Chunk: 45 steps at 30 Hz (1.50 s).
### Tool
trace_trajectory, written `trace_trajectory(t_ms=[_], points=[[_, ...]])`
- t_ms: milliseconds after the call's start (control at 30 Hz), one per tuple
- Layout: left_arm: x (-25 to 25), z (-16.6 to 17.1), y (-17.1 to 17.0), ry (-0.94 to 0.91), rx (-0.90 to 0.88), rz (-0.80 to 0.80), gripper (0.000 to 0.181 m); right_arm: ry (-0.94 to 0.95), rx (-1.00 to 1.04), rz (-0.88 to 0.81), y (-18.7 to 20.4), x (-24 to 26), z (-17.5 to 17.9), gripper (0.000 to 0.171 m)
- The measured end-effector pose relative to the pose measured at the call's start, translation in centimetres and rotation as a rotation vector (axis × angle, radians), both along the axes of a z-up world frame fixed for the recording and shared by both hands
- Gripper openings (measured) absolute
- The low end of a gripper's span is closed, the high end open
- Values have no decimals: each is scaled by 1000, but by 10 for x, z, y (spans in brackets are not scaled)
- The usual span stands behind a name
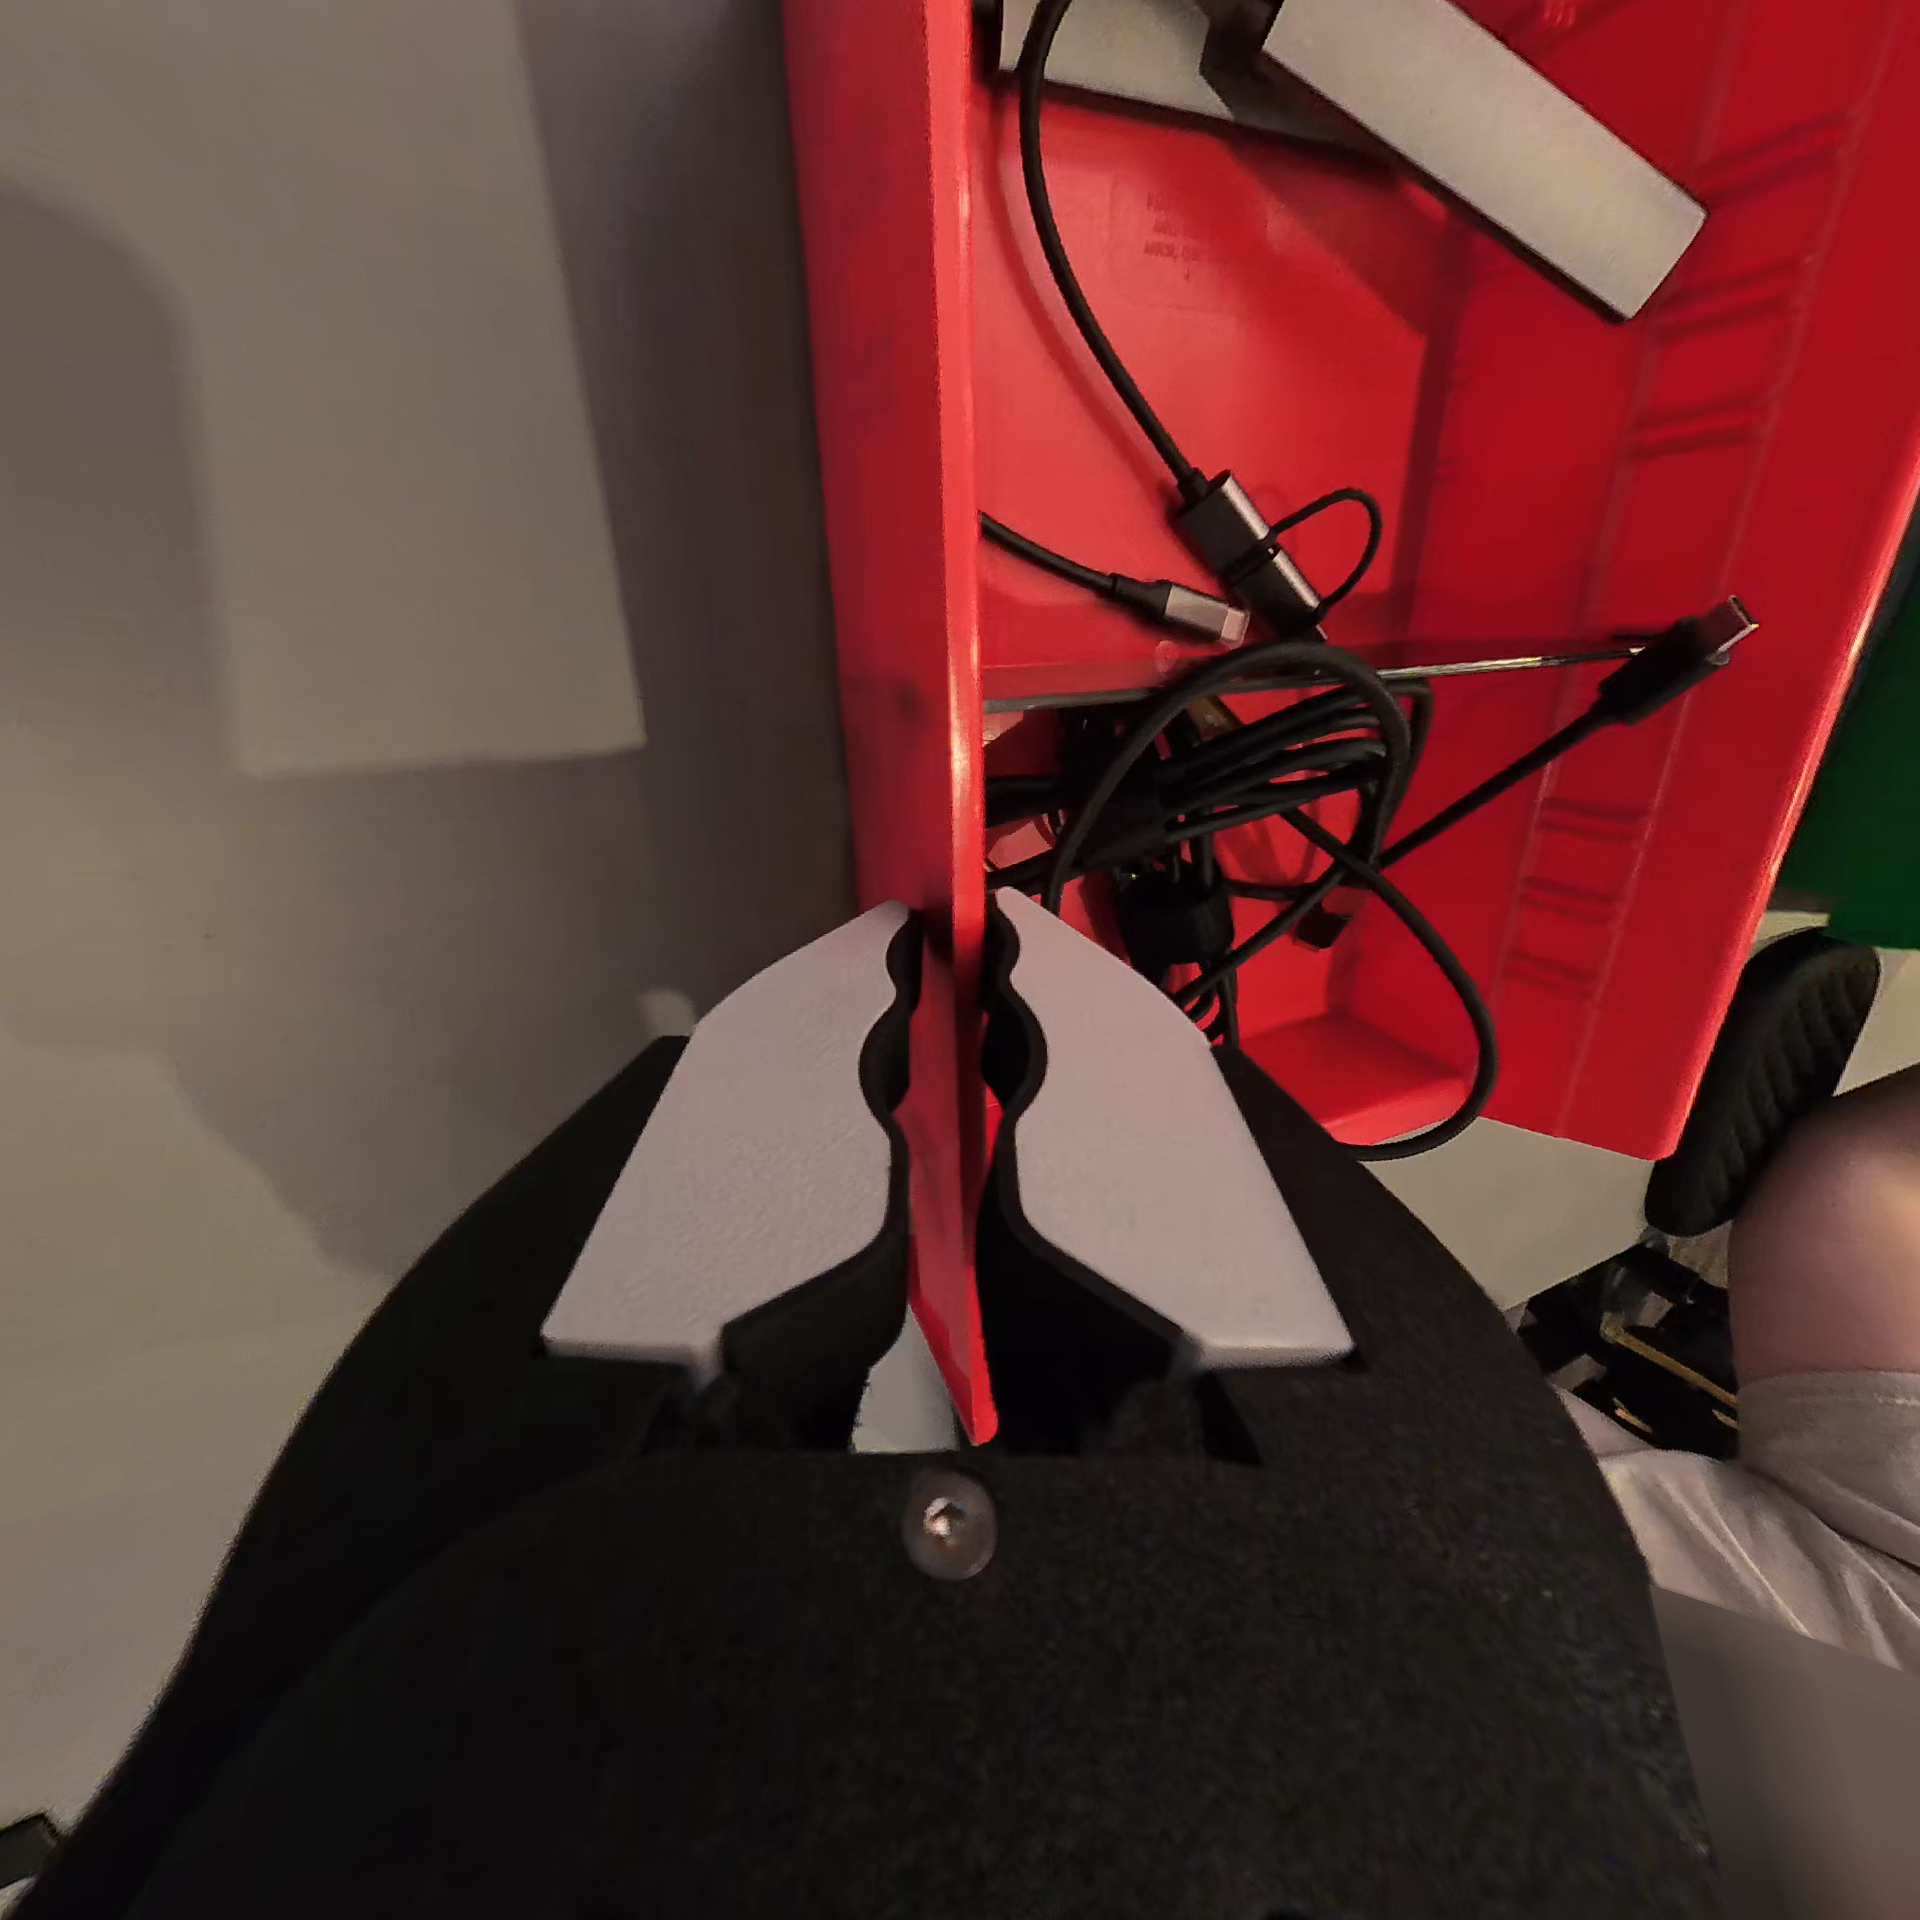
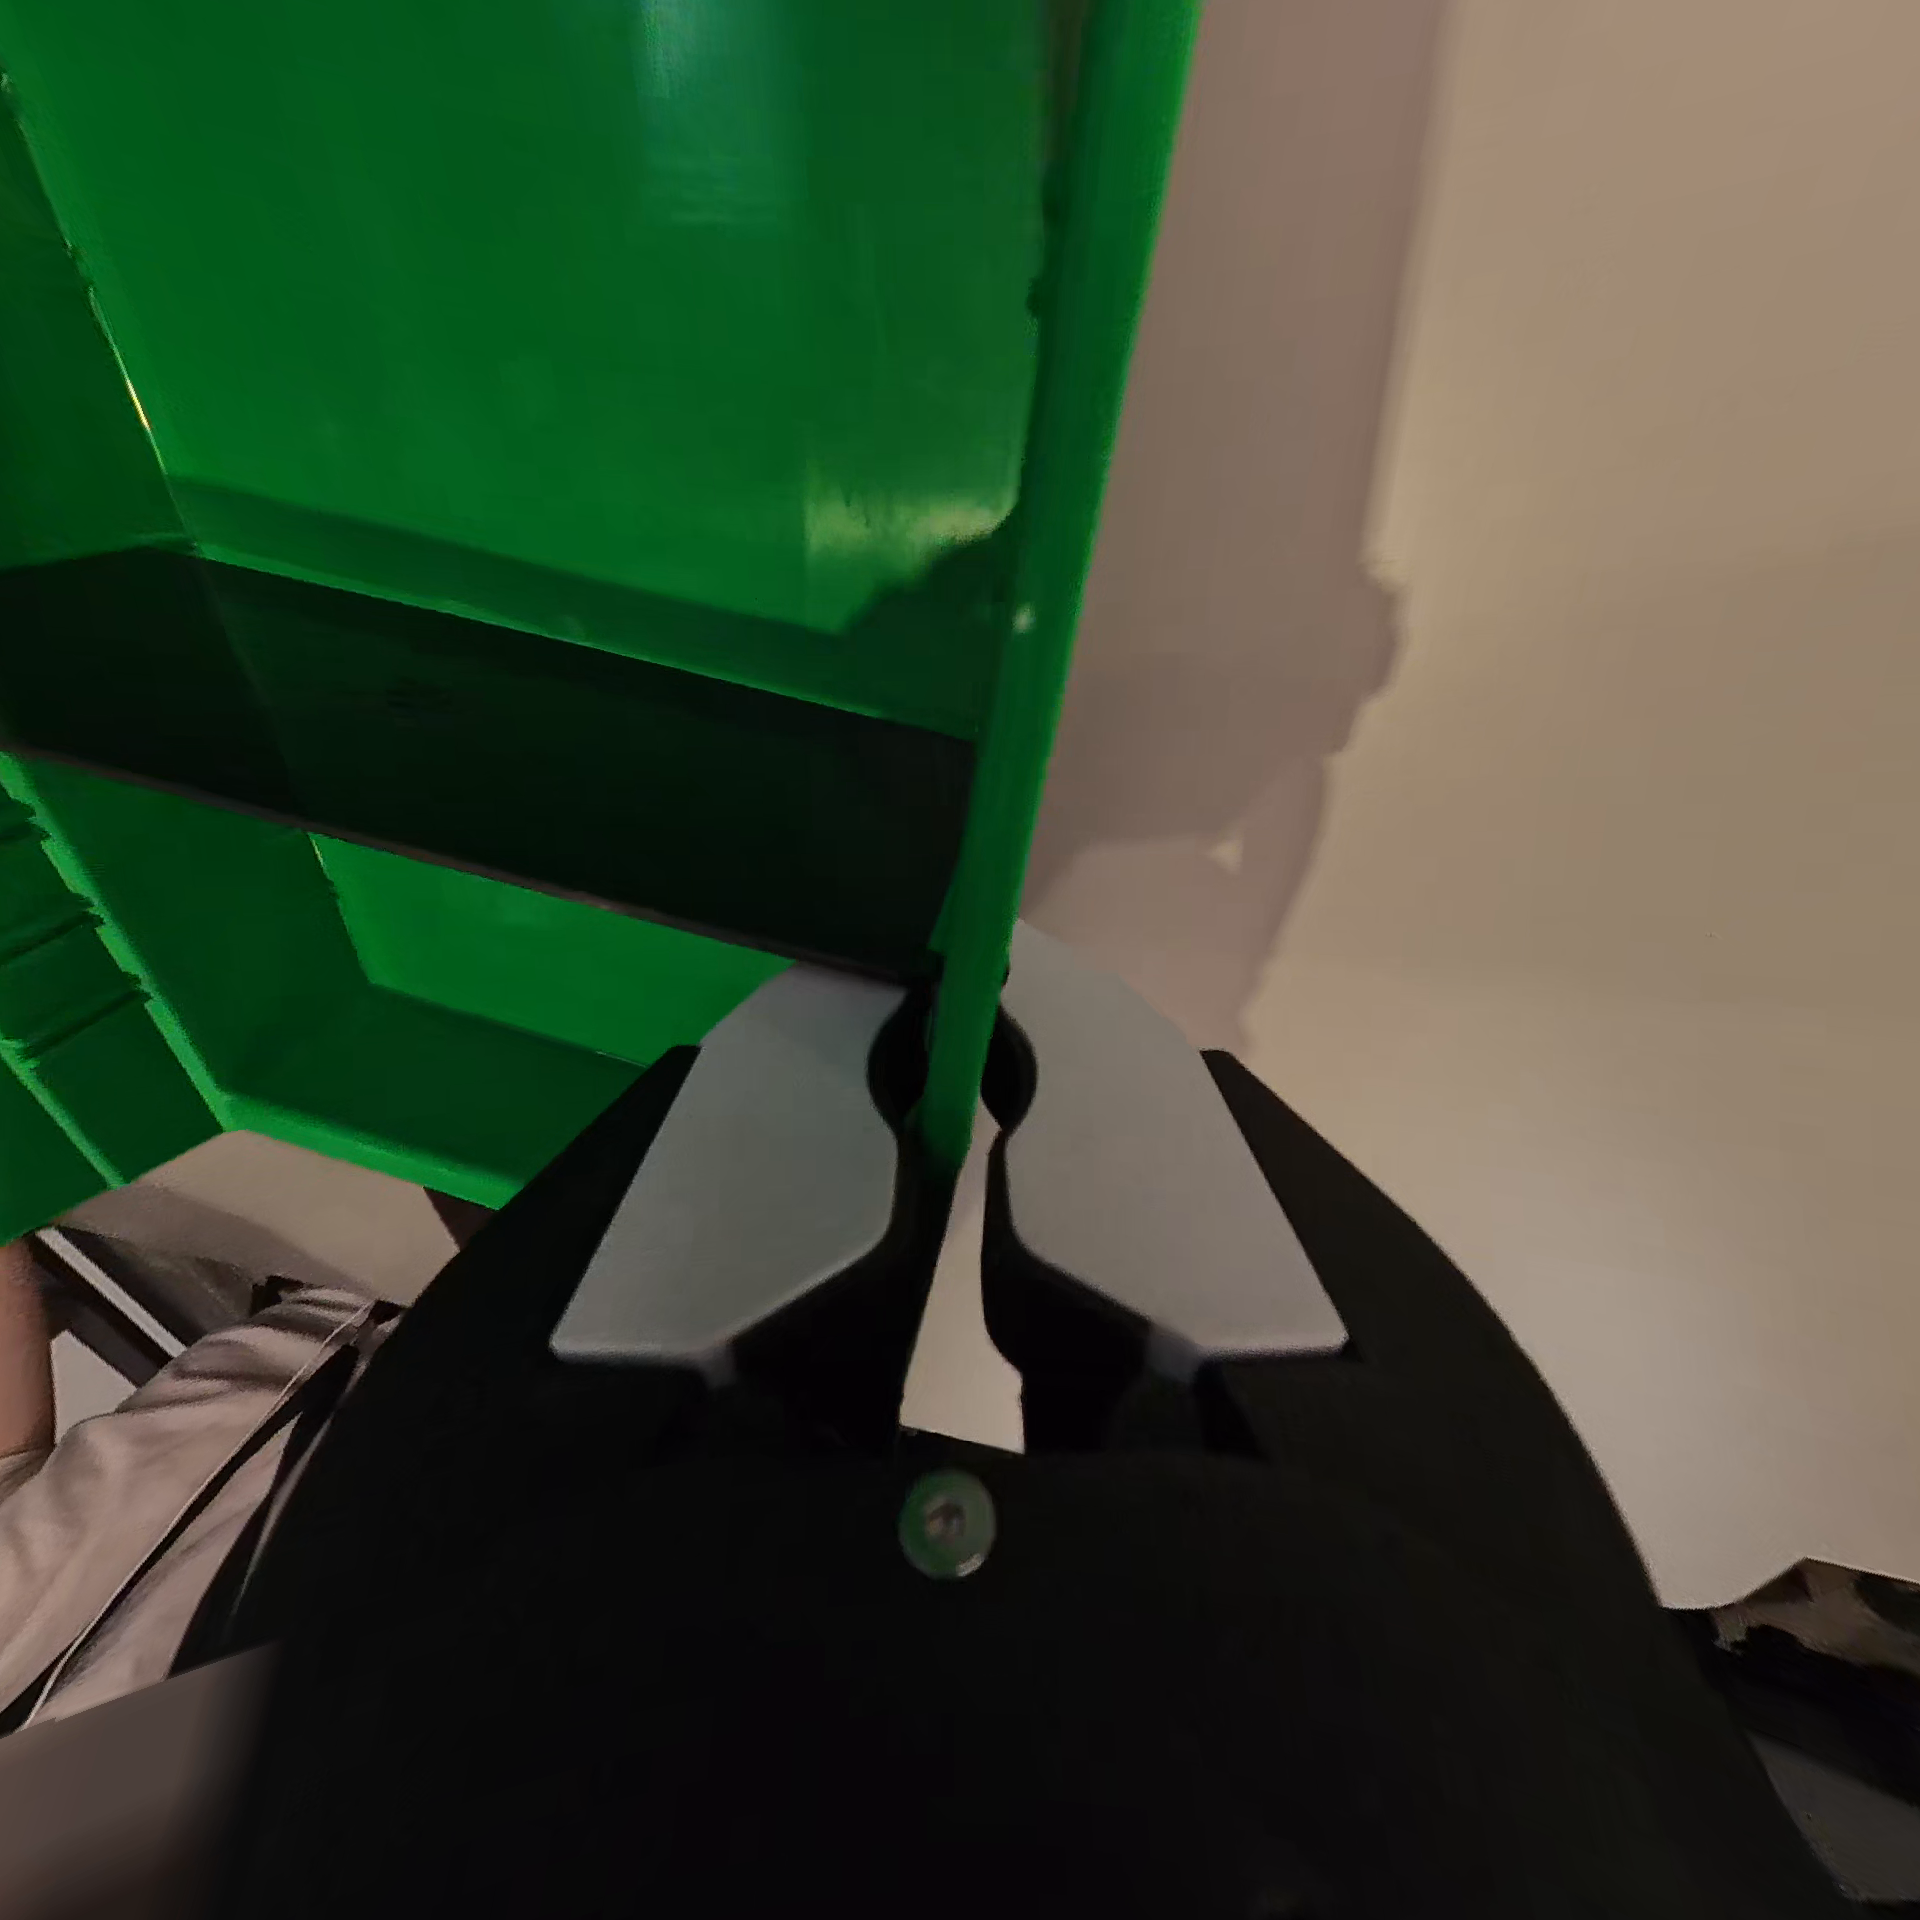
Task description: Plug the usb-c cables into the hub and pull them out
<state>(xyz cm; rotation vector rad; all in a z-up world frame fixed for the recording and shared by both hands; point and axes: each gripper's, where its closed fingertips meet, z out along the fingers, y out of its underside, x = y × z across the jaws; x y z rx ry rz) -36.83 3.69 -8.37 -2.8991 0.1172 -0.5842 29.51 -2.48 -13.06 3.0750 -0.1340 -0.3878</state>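
Note:
My left gripper [image 1: 951,925] is shut on the left wall of a red bin [image 1: 883,416]. In the bin lie a grey hub [image 1: 1475,145] at the far end, black usb-c cables with grey plugs [image 1: 1210,613] in the middle, and a tangled bundle of black cables [image 1: 1268,790] behind a thin divider nearer me. One plug [image 1: 1725,629] sticks up over the divider at the right. My right gripper [image 2: 961,987] is shut on the right wall of a green bin [image 2: 1091,416], whose visible inside holds nothing but a dark divider [image 2: 582,748].
Both bins rest on a white table [image 1: 312,935]. The green bin's edge [image 1: 1870,831] shows right of the red bin. A person's sleeve [image 1: 1766,1507] and a black ribbed object [image 1: 1766,1081] are at the near right. A white wall [image 2: 1610,520] lies right of the green bin. The tips of one gripper are about 65 cm away from the tips of the other.

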Motion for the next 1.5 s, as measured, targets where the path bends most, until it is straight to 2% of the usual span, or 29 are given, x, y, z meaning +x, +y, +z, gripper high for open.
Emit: trace_trajectory(t_ms=[233, 467, 600, 733, 833, 1000, 1133, 1200, 1300, 1500], points=[[-2, 0, -4, 0, -5, 10, 8, -39, 92, 32, 26, 4, 0, 6], [-8, 2, -8, -3, -12, 63, 8, -50, 94, 48, 27, 2, 0, 6], [-15, 23, -2, -9, 79, 136, 11, -3, 146, -18, 32, 1, 10, 16], [-25, 67, 3, 57, 285, 189, 15, -87, 292, -118, 41, 13, 47, 19], [-19, 112, 8, 86, 495, 195, 15, -200, 523, -190, 60, 17, 99, 18], [7, 188, 9, 141, 856, 190, 29, -500, 935, -189, 73, 3, 196, 42], [45, 228, 2, 113, 1080, 129, 61, -715, 1167, -159, 68, -27, 246, 64], [68, 237, 2, 87, 1163, 87, 69, -830, 1273, -130, 65, -45, 264, 80], [102, 243, 4, 87, 1244, 28, 77, -957, 1431, -60, 60, -77, 284, 88], [146, 250, 2, 159, 1353, -56, 90, -873, 1450, -3, 58, -127, 274, 96]])
